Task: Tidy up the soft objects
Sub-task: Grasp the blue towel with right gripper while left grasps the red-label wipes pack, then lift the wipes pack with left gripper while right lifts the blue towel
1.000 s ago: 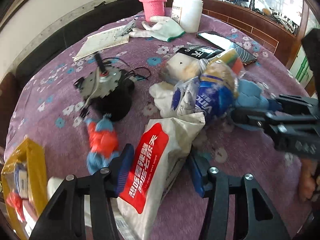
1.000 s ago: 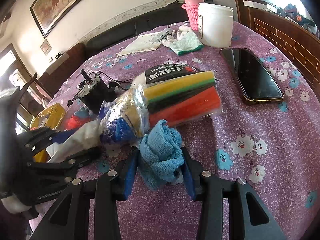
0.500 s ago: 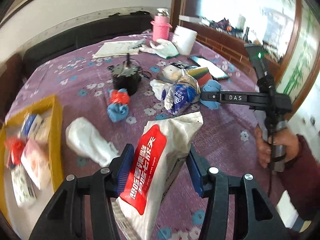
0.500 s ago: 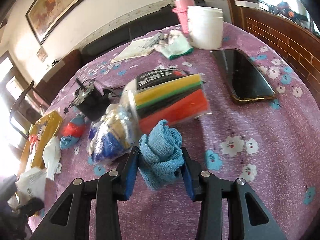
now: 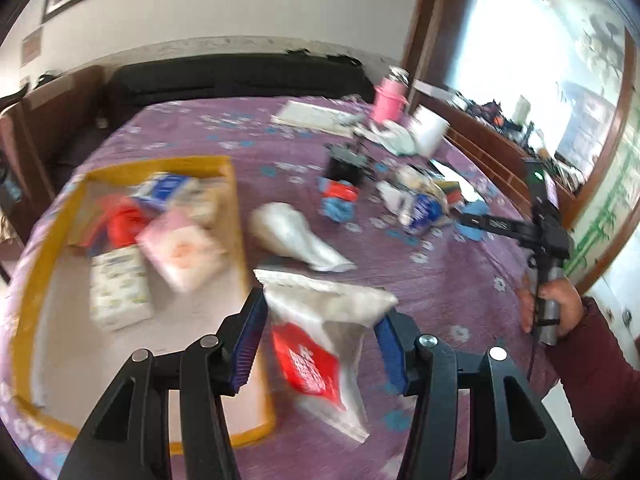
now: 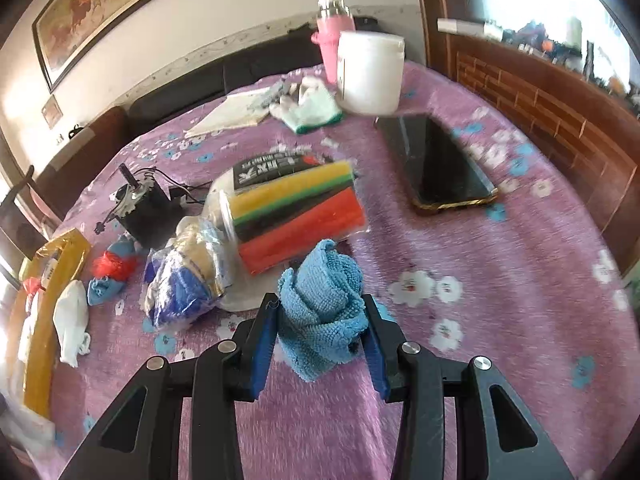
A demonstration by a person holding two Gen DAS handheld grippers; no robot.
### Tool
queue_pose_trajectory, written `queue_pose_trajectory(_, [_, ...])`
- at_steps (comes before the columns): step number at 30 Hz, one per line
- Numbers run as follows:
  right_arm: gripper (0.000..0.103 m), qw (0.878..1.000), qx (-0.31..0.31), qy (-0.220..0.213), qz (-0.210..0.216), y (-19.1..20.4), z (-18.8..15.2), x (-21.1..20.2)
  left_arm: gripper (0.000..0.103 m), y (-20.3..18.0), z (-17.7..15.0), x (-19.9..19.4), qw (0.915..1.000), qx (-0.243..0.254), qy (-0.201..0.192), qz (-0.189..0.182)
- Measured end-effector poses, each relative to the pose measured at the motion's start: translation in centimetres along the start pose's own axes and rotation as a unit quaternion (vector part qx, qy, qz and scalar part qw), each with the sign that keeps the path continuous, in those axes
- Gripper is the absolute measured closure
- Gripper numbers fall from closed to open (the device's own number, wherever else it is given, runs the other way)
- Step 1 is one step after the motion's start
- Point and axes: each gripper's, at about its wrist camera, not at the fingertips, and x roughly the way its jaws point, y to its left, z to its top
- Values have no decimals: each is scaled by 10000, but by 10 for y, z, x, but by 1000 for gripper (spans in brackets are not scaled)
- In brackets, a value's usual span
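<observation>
My left gripper [image 5: 320, 340] is shut on a white wet-wipe pack with a red label [image 5: 320, 340] and holds it above the table by the right edge of the yellow tray [image 5: 236, 216]. The tray holds several soft packs [image 5: 180, 248]. My right gripper [image 6: 320, 336] is shut on a bunched blue cloth [image 6: 320, 312] just above the purple tablecloth. Near it lie a sponge pack [image 6: 296, 216], a bagged blue and yellow bundle [image 6: 188, 280], a red and blue cloth [image 6: 112, 276] and a white bag [image 6: 72, 320].
A phone [image 6: 436, 164], a white tub [image 6: 370, 74], a pink bottle [image 6: 332, 40], a glove [image 6: 308, 108], papers [image 6: 236, 112] and a black motor with wires [image 6: 144, 208] lie on the round table. A wooden wall runs along the right [image 6: 560, 120].
My left gripper has swung left with the wipe pack, from over the pile to beside the yellow tray. My right gripper has stayed shut on the blue cloth, lifting slightly.
</observation>
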Motion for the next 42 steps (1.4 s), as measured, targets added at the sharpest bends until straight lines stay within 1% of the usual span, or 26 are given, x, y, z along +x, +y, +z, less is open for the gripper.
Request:
queue_pose_trajectory(3, [60,9995,-104,-274,115,13,-1,-32,48,31,1,-21,9995,-265,-149,-18])
queue_pose_trajectory(5, [60,9984,-224,-411,304,29,3,-51,48,49,1,-28,9989,-370,-223,196])
queue_pose_trajectory(6, [60,9978,-298,-453,372,38,5,-57,49,58,1,-30,9984,-462,-247,207])
queue_pose_trajectory(7, [60,9970,-399,-486,461,49,7,-62,54,62,0,-32,9981,-531,-267,177])
queue_pose_trajectory(8, [60,9960,-499,-495,559,60,8,-66,59,72,-2,-36,9974,-644,-312,100])
queue_pose_trajectory(10, [60,9934,-722,-466,761,87,8,-67,60,79,-4,-41,9967,-717,-380,71])
queue_pose_trajectory(13, [60,9877,-1171,-345,981,128,-2,-65,60,86,-9,-42,9959,-839,-342,32])
queue_pose_trajectory(14, [60,9855,-1288,-282,1068,141,-7,-62,55,85,-11,-40,9961,-843,-271,-13])
queue_pose_trajectory(15, [60,9837,-1362,-207,1156,150,-10,-61,49,82,-13,-37,9964,-835,-159,-72])
queue_pose_trajectory(16, [60,9811,-1422,-74,1309,161,-15,-57,34,79,-15,-36,9964,-831,-79,-115])
queue_pose_trajectory(17, [60,9798,-1439,1,1389,166,-18,-55,25,72,-18,-34,9965,-808,-8,-202])
queue_pose_trajectory(19, [60,9785,-1441,101,1470,173,-26,-50,24,49,-26,-30,9971,-490,123,-562])
queue_pose_trajectory(22, [60,9784,-1328,312,1555,170,-38,-42,23,13,-37,-18,9969,78,347,-706])
queue_pose_trajectory(23, [60,9785,-1301,361,1559,168,-40,-41,23,-3,-43,-9,9956,358,477,-723])
queue_pose_trajectory(25, [60,9787,-1266,433,1557,163,-44,-39,23,-23,-49,2,9931,699,594,-736])
queue_pose_trajectory(26, [60,9789,-1251,441,1555,159,-45,-40,23,-35,-51,9,9902,868,718,-829])
queue_pose_trajectory(28, [58,9799,-1217,405,1531,149,-47,-44,23,-48,-55,17,9867,1018,816,-973])
queue_pose_trajectory(30, [58,9803,-1173,396,1540,143,-45,-44,23,-53,-55,22,9858,1091,845,-958])
queue_pose_trajectory(33, [58,9806,-1100,401,1570,135,-45,-44,23,-45,-52,34,9898,960,906,-542])
queue_pose_trajectory(34, [58,9806,-1081,405,1587,133,-46,-45,28,-42,-51,36,9909,956,864,-397])
queue_pose_trajectory(36, [58,9800,-1048,423,1636,130,-48,-44,28,-41,-51,39,9904,1059,863,-227])
queue_pose_trajectory(37, [58,9797,-1035,436,1662,128,-49,-44,31,-42,-51,40,9898,1099,884,-183])
queue_pose_trajectory(38, [58,9793,-1028,449,1687,128,-50,-43,59,-45,-51,41,9891,1120,917,-252])
queue_pose_trajectory(39, [58,9789,-1021,456,1709,127,-50,-43,76,-48,-52,42,9879,1123,985,-422])
queue_pose_trajectory(40, [58,9787,-1015,457,1727,127,-51,-43,86,-49,-50,40,9878,1077,994,-518])
queue_pose_trajectory(42, [58,9784,-1012,454,1747,126,-51,-44,87,-49,-45,35,9892,930,870,-721])
